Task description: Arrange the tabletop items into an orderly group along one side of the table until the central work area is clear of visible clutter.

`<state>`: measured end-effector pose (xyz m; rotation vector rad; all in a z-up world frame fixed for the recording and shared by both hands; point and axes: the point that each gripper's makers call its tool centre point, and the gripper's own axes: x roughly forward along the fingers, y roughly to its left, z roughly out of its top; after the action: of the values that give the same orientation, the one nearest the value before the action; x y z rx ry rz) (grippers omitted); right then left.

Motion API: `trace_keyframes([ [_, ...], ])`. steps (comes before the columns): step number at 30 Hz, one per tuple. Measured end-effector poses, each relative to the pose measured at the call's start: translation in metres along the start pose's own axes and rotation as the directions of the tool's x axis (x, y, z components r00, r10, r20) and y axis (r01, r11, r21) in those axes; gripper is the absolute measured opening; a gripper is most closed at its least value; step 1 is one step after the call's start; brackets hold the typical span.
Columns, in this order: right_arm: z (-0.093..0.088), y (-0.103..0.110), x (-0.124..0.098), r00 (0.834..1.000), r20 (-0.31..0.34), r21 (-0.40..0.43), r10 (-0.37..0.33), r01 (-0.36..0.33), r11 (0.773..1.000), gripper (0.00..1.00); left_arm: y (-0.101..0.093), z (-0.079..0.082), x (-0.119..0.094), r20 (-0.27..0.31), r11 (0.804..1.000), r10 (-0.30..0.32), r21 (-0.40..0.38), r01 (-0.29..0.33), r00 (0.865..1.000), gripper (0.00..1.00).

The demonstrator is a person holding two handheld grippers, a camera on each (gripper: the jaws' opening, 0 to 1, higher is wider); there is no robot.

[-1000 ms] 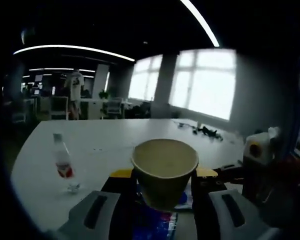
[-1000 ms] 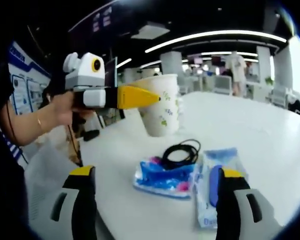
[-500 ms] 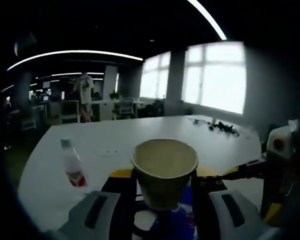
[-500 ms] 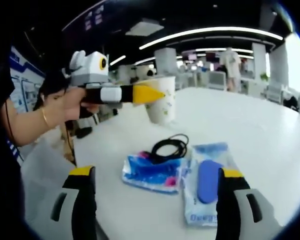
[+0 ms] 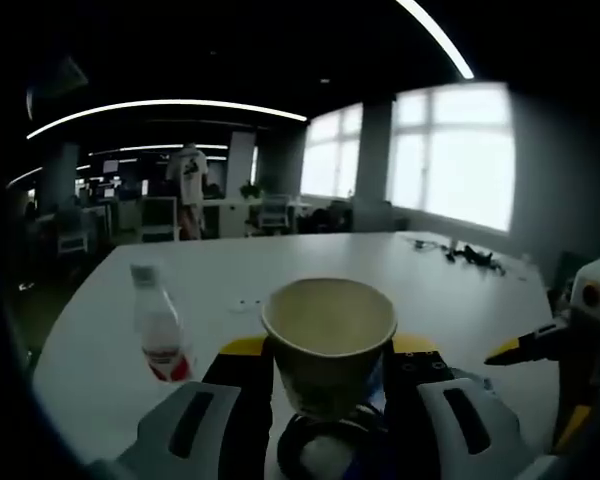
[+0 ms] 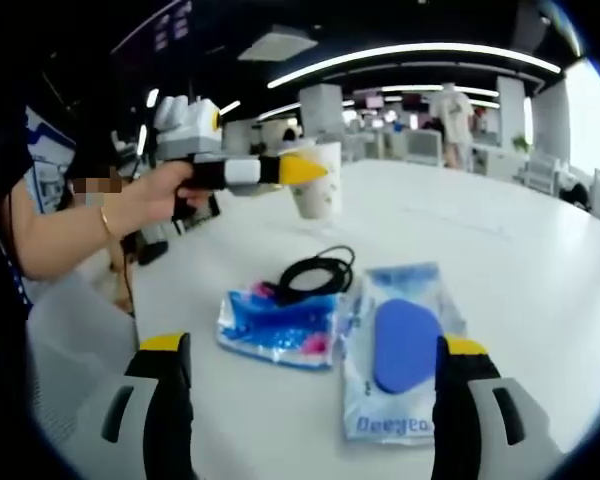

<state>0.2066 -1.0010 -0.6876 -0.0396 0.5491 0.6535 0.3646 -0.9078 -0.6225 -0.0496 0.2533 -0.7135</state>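
Observation:
My left gripper [image 5: 329, 347] is shut on a pale paper cup [image 5: 329, 318], held upright above the white table [image 5: 280, 270]. From the right gripper view the left gripper [image 6: 313, 173] and its cup [image 6: 320, 203] hang over the table's far left, held by a person's hand [image 6: 160, 195]. My right gripper [image 6: 310, 400] is open with nothing between its fingers [image 6: 165, 395]. Ahead of it lie a coiled black cable [image 6: 310, 275], a blue packet [image 6: 280, 325] and a clear packet with a blue oval pad [image 6: 400, 345].
A small plastic bottle with a red label [image 5: 160, 325] stands on the table left of the cup. Small dark items [image 5: 470, 255] lie at the far edge near the windows. The right gripper [image 5: 570, 345] comes in from the right. Desks, chairs and a standing person [image 5: 190, 190] are beyond.
The left gripper has carried the cup farther from the right gripper, and the coiled cable now shows under the cup. The right gripper stays open; the packets look nearer in its view.

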Motion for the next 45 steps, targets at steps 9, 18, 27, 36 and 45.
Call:
trace_keyframes([
  [9,-0.011,-0.012,0.004,0.999,-0.029,-0.002,-0.028,0.028,1.0,1.0,0.021,-0.009,0.023,0.011,0.998,0.055,-0.006,-0.055,0.998,0.42],
  [18,-0.018,-0.018,0.005,0.998,-0.044,0.013,-0.043,0.044,0.999,1.0,0.04,-0.02,0.04,0.017,0.995,0.101,-0.015,-0.101,0.995,0.42],
  [27,-0.016,-0.028,0.003,0.996,-0.029,0.019,-0.081,0.081,0.996,0.97,0.054,-0.028,0.054,0.02,0.99,0.141,-0.017,-0.141,0.99,0.42],
  [36,-0.016,-0.028,0.005,0.996,-0.03,0.012,-0.085,0.086,0.996,0.97,0.069,-0.04,0.066,0.0,0.985,0.17,0.002,-0.17,0.985,0.43],
  [45,-0.019,-0.03,0.005,0.995,-0.037,0.031,-0.09,0.091,0.995,0.95,0.077,-0.048,0.073,-0.011,0.981,0.194,0.013,-0.194,0.981,0.43],
])
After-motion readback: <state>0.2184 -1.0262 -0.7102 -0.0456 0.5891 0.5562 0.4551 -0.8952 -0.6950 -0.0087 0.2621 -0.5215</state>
